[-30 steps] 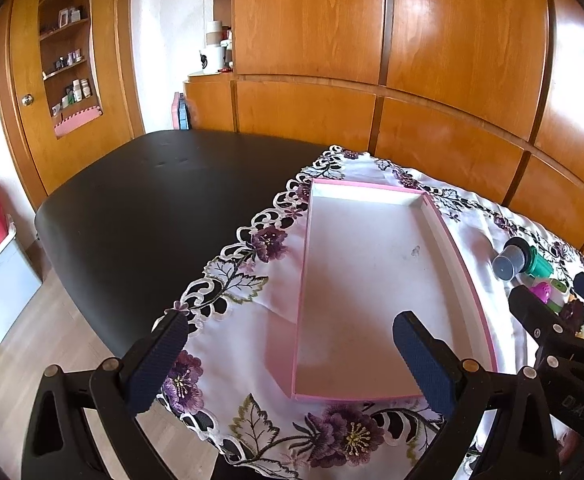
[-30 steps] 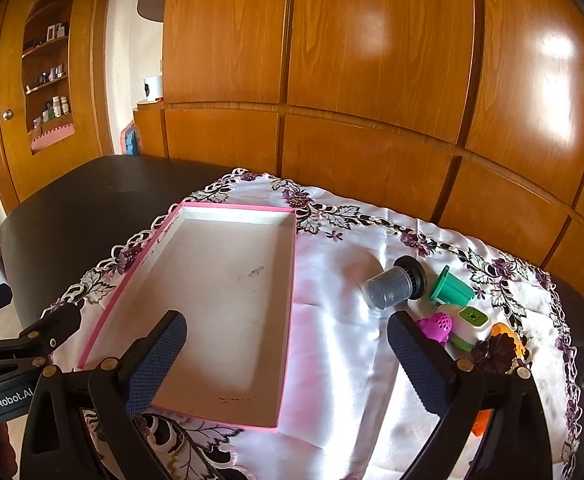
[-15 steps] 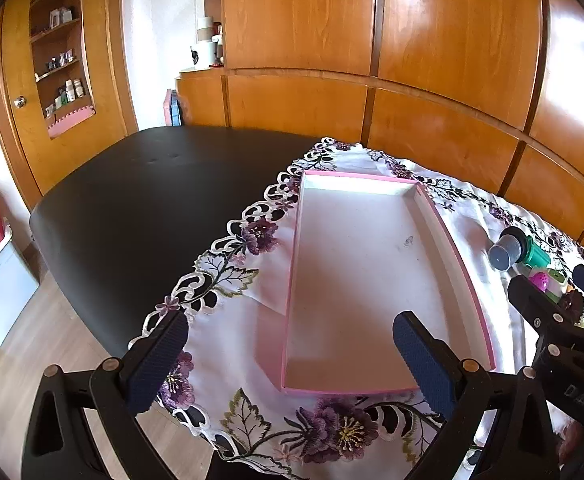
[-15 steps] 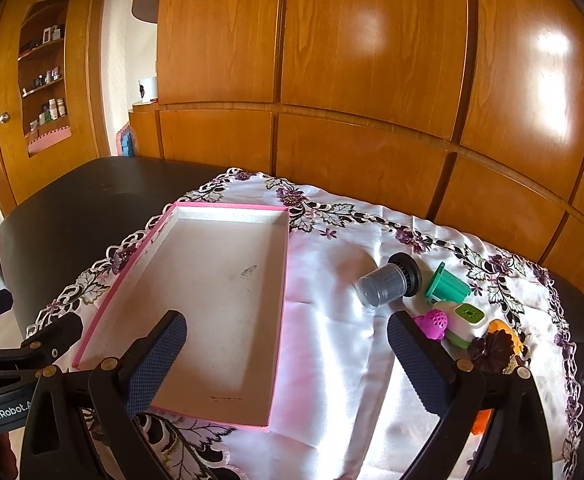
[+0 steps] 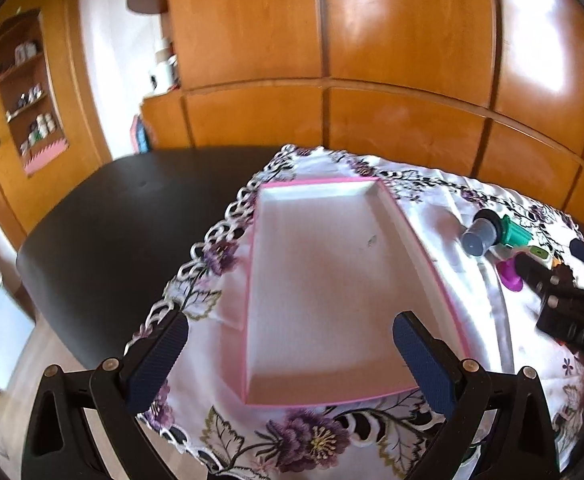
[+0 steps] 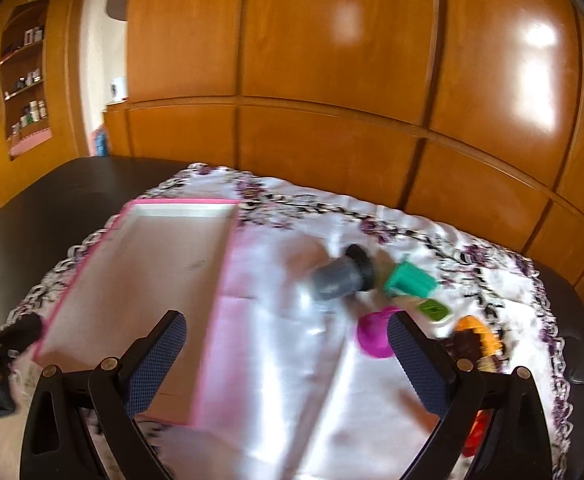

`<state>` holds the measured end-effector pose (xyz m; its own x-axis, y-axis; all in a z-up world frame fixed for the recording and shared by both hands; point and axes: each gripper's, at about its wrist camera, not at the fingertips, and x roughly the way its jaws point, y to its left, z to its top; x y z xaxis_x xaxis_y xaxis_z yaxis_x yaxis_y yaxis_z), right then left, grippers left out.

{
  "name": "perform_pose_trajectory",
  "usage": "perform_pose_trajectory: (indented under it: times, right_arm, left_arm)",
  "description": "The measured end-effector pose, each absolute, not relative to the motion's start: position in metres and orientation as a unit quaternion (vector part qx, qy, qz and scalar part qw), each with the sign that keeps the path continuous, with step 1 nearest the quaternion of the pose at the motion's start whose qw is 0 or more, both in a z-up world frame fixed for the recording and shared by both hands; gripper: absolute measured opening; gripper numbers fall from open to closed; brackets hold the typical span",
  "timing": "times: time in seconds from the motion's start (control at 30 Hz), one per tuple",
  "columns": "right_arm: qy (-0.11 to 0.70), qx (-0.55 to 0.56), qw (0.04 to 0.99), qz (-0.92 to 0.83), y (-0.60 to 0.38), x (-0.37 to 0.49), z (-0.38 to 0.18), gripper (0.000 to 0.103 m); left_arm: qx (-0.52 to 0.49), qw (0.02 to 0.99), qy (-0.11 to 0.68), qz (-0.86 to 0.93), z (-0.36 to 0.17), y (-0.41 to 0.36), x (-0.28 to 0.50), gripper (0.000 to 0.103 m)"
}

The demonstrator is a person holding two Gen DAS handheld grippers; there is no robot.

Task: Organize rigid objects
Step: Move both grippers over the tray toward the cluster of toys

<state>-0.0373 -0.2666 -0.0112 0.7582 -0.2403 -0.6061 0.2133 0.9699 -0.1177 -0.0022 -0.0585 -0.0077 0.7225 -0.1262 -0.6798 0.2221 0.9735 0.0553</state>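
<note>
Toys (image 6: 372,280) loom nearer the right gripper (image 6: 279,354) than before, both grippers' fingers spread, empty.

glossy varnished wood panels (image 5: 408,36) throw back bright glare. the tabletop (image 5: 123,216) is dark and matt. the cloth (image 6: 292,364) looks satiny, with a soft sheen and embroidered lace edging. the pink tray (image 5: 251,264) looks like matt cardboard. the gripper pads (image 6: 153,364) are blue, with a rough cross-hatched texture, on smooth black plastic.
</note>
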Motion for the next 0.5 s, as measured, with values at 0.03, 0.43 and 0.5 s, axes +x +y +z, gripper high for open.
perform_pose_trajectory:
  times: [0.03, 0.43, 0.5]
  right_arm:
    - [0.327, -0.02, 0.936, -0.132, -0.279, -0.038, -0.01, 0.102]
    - [0.318, 0.039, 0.911, -0.259, -0.418, -0.056, -0.011, 0.102]
    - [0.324, 0.074, 0.907, -0.259, -0.43, -0.058, -0.015, 0.102]
  left_arm:
    - [0.073, 0.927, 0.355, -0.098, -0.005, -0.063, -0.003, 0.103]
    - [0.134, 0.932, 0.313, -0.125, 0.015, -0.098, -0.011, 0.103]
    - [0.138, 0.931, 0.313, -0.129, 0.016, -0.103, -0.011, 0.103]
